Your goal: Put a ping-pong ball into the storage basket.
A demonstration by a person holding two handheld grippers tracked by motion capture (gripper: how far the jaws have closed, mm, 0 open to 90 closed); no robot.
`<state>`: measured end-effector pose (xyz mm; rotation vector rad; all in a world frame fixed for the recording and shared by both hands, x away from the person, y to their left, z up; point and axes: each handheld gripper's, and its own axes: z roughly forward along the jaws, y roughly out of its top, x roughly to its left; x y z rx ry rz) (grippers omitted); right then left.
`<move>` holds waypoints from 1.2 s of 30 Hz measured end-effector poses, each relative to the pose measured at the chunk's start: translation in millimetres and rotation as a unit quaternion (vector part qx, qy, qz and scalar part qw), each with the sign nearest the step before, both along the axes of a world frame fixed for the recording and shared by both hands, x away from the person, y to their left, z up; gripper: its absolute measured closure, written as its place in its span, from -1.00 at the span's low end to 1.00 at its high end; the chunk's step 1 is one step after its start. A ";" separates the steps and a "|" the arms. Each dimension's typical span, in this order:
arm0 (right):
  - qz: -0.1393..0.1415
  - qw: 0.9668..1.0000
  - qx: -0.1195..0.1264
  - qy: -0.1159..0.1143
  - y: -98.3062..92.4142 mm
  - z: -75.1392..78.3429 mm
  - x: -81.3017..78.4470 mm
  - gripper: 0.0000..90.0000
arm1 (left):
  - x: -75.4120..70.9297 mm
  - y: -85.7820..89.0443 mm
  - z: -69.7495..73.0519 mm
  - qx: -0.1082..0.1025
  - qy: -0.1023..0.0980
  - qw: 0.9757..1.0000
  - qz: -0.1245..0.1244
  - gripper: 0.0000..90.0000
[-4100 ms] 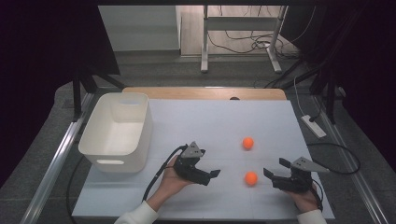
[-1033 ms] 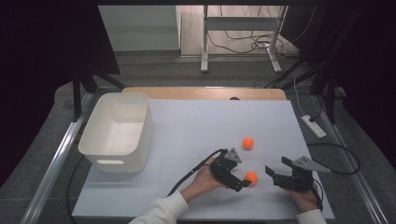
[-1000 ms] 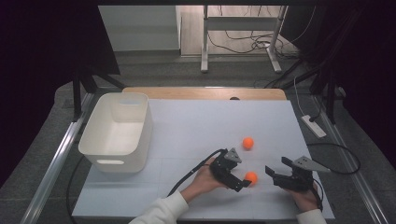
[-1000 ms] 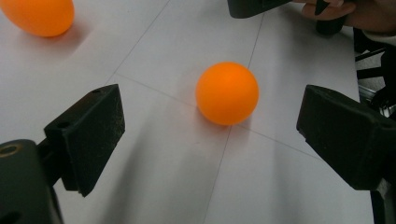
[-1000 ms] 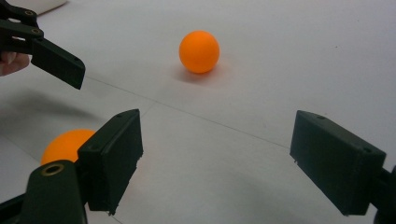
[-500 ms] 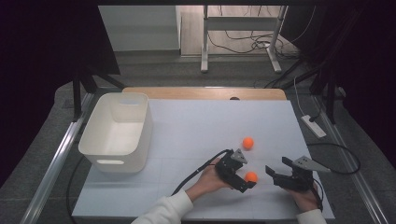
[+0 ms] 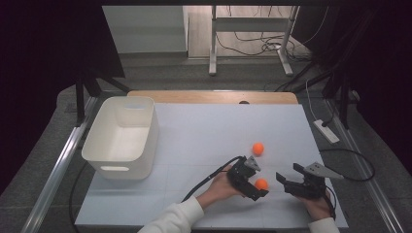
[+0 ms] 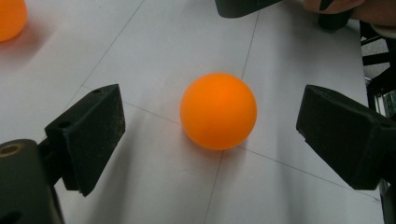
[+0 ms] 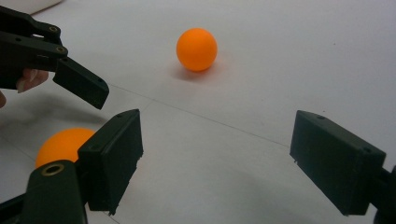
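High view: the left gripper (image 7: 256, 187) brackets the near orange ball (image 7: 261, 184) on the white table (image 7: 204, 131), jaws spread; a second ball (image 7: 258, 148) lies beyond it. The right gripper (image 7: 291, 182) rests open just to the ball's right.

Left gripper view: the ball sits centred between the jaws, untouched. Smooth, round, matte orange, probably light, hard and prone to rolling, so pinch across its widest middle.

Right gripper view: both balls lie ahead and to its left, jaws wide.

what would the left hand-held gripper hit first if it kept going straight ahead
Most likely the near orange ball, which sits on the table between the open jaws of the left hand-held gripper, untouched by either. Depth beyond it is unclear.
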<state>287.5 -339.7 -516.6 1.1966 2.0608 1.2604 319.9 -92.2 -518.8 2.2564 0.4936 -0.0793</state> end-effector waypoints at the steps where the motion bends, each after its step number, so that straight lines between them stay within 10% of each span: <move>1: 0.000 1.000 0.000 0.000 0.0 0.0 0.0 -0.62 | 0.1 -0.2 -0.2 0.001 0.000 1.000 0.000 -0.80; 22: -0.005 1.000 -0.004 0.002 -1.0 -0.4 0.2 -0.62 | 0.1 -13.4 -4.7 0.030 -0.008 0.999 -0.011 -0.66; 36: -0.007 1.000 -0.002 0.000 -1.6 -0.3 0.0 -0.62 | -0.8 -14.6 -5.5 0.037 -0.008 0.999 -0.018 -0.14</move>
